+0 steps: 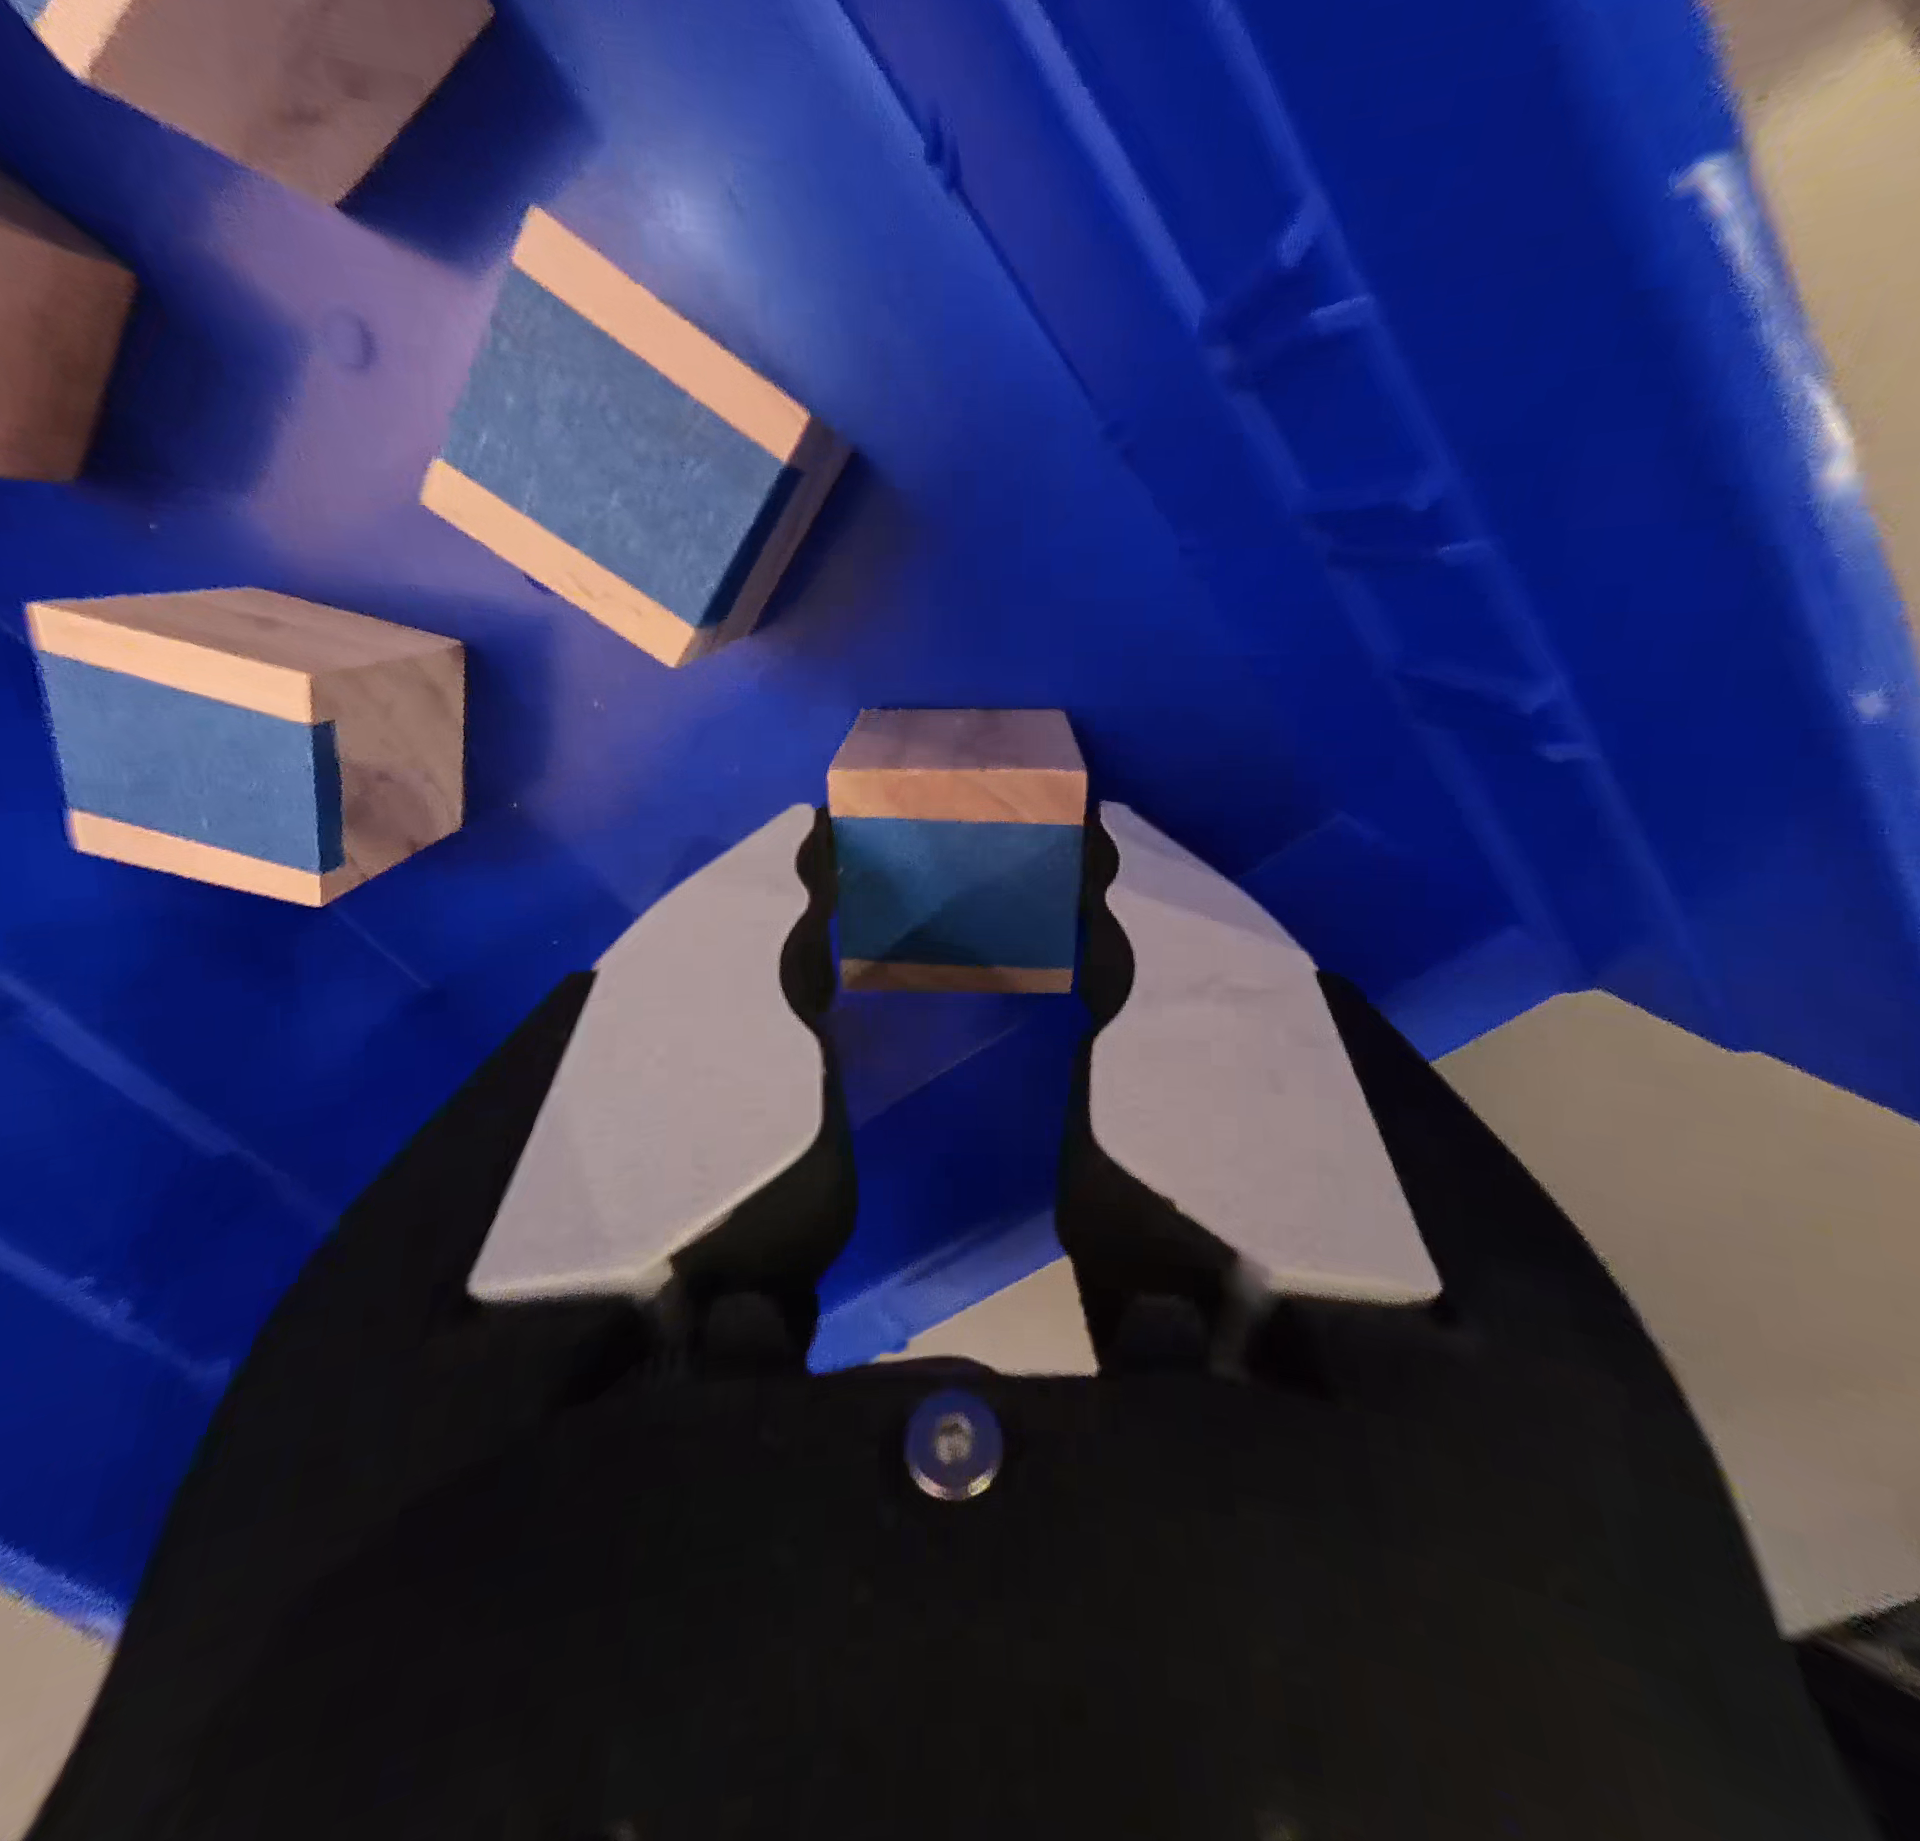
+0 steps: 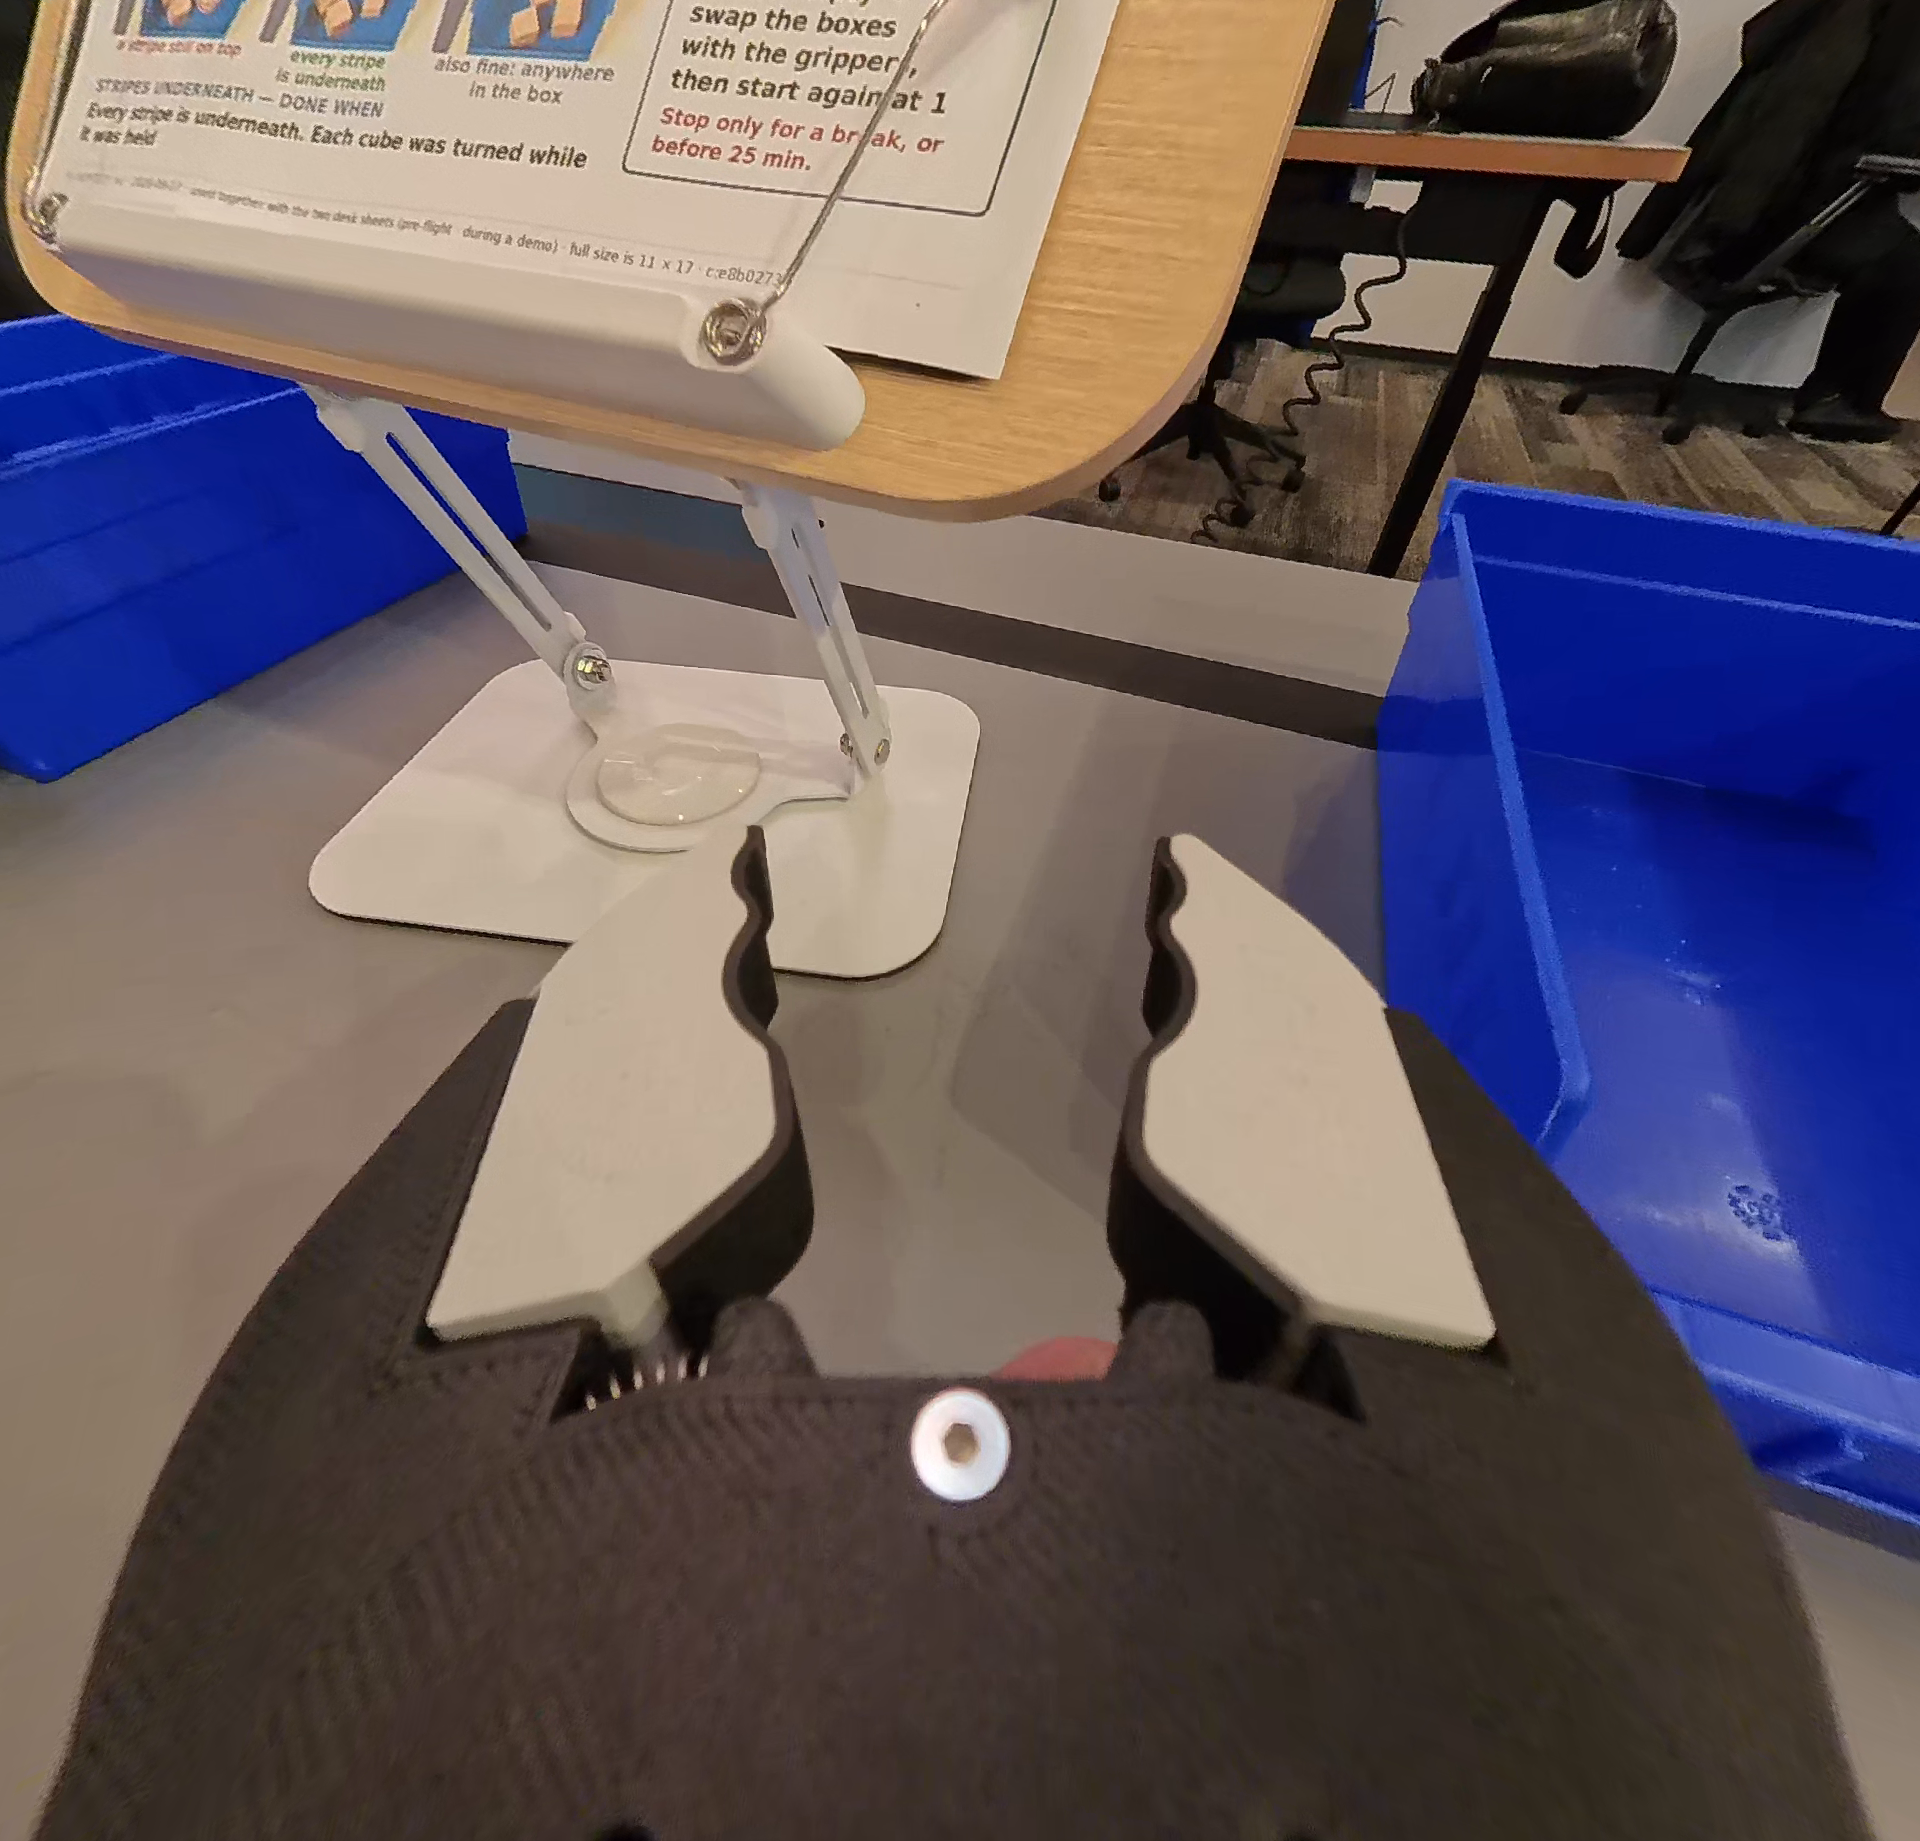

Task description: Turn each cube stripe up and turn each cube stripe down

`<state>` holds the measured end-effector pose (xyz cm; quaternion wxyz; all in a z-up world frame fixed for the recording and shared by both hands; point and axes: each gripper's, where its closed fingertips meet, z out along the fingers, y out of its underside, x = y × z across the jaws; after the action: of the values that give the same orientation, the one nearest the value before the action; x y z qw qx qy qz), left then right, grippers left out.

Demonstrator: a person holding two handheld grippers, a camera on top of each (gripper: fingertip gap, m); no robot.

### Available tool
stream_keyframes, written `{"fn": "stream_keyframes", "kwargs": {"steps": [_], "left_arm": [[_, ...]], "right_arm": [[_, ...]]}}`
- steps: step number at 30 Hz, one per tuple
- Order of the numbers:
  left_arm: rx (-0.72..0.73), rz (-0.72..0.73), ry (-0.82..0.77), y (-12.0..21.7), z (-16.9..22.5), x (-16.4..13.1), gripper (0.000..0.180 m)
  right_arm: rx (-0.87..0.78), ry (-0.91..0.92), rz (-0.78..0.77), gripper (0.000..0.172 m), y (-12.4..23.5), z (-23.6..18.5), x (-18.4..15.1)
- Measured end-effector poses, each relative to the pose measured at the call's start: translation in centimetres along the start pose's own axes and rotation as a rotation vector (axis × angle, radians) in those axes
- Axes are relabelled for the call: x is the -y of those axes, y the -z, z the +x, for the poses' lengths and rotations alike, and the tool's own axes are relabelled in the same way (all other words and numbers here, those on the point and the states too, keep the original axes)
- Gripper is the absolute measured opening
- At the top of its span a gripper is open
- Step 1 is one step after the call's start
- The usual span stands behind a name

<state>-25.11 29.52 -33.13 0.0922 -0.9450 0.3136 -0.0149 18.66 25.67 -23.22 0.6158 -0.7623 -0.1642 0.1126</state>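
- A wooden cube (image 1: 956,856) with a blue stripe is held between the pads of the left hand-held gripper (image 1: 956,898), the stripe facing the camera and both pads pressed against its sides
- The held cube is seen inside a blue bin (image 1: 1195,441), close to the bin's side wall
- Three more cubes are seen on the bin floor with the stripe showing: one (image 1: 623,441) near the middle, one (image 1: 239,742) toward the left edge, and one (image 1: 260,35) at the far left corner, whose stripe is only just visible
- A further plain-looking cube (image 1: 52,357) is cut off at the left edge
- The right hand-held gripper (image 2: 961,918) is held wide, with nothing between its pads, above the grey tabletop (image 2: 208,1064)
- A white stand (image 2: 644,815) carrying an instruction sheet (image 2: 520,77) is placed ahead of it
- A second blue bin (image 2: 1714,908) is set at the right edge of the tabletop, and another blue bin (image 2: 208,544) at the left
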Motion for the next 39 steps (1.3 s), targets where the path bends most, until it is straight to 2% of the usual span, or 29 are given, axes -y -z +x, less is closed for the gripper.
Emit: {"fn": "stream_keyframes", "kwargs": {"steps": [3,6,8,11,13,15,17,20,23,25,28,30,33,35,37,39], "left_arm": [[0.065,0.13,0.0,2.0,-0.3,0.9,0.045],[0.106,0.389,-0.032,7.0,0.9,2.2,0.045],[0.127,0.611,-0.169,11.4,4.1,3.4,0.044],[0.197,0.892,-0.327,17.3,9.8,4.4,0.044],[0.213,1.096,-0.505,21.0,15.4,4.6,0.044],[0.212,1.229,-0.67,23.3,21.1,4.1,0.045],[0.234,1.283,-0.802,24.3,25.6,3.6,0.044],[0.225,1.349,-0.93,24.9,30.7,3.0,0.044],[0.245,1.406,-0.978,25.7,33.5,2.8,0.044],[0.258,1.433,-0.998,25.9,34.6,2.7,0.044],[0.242,1.458,-1.012,25.9,35.8,2.7,0.044],[0.22,1.462,-1.024,25.6,36.6,2.8,0.044],[0.229,1.475,-1.0,25.3,36.4,3.5,0.044],[0.251,1.447,-0.953,24.7,35.3,4.3,0.048],[0.293,1.457,-0.898,24.8,33.7,4.6,0.061],[0.314,1.428,-0.847,24.7,31.6,4.5,0.053]], "right_arm": [[0.022,0.001,0.014,0.067,0.3,-0.5,0.8],[0.14,-0.019,0.026,0.061,0.7,-2.5,1.9],[0.318,-0.068,0.022,0.05,1.3,-5.5,2.7],[0.624,-0.236,0.015,0.046,2.7,-10.6,4.5],[0.845,-0.39,0.011,0.05,4.3,-13.9,5.9],[1.044,-0.55,0.019,0.056,6.2,-16.4,7.7],[1.209,-0.668,0.019,0.062,7.9,-18.3,9.1],[1.413,-0.751,0.004,0.072,10.5,-20.5,10.6],[1.546,-0.747,-0.021,0.079,12.6,-22.3,11.2],[1.624,-0.76,-0.008,0.077,13.9,-22.8,11.9],[1.677,-0.763,0.014,0.068,15.1,-23.3,12.8],[1.708,-0.759,0.04,0.048,15.7,-23.2,13.2],[1.65,-0.75,0.07,0.045,15.1,-22.6,13.4],[1.551,-0.71,0.063,0.046,14.1,-21.9,13.2],[1.421,-0.674,0.042,0.046,12.7,-20.1,13.3],[1.191,-0.589,0.022,0.046,10.3,-16.3,13.3]]}}
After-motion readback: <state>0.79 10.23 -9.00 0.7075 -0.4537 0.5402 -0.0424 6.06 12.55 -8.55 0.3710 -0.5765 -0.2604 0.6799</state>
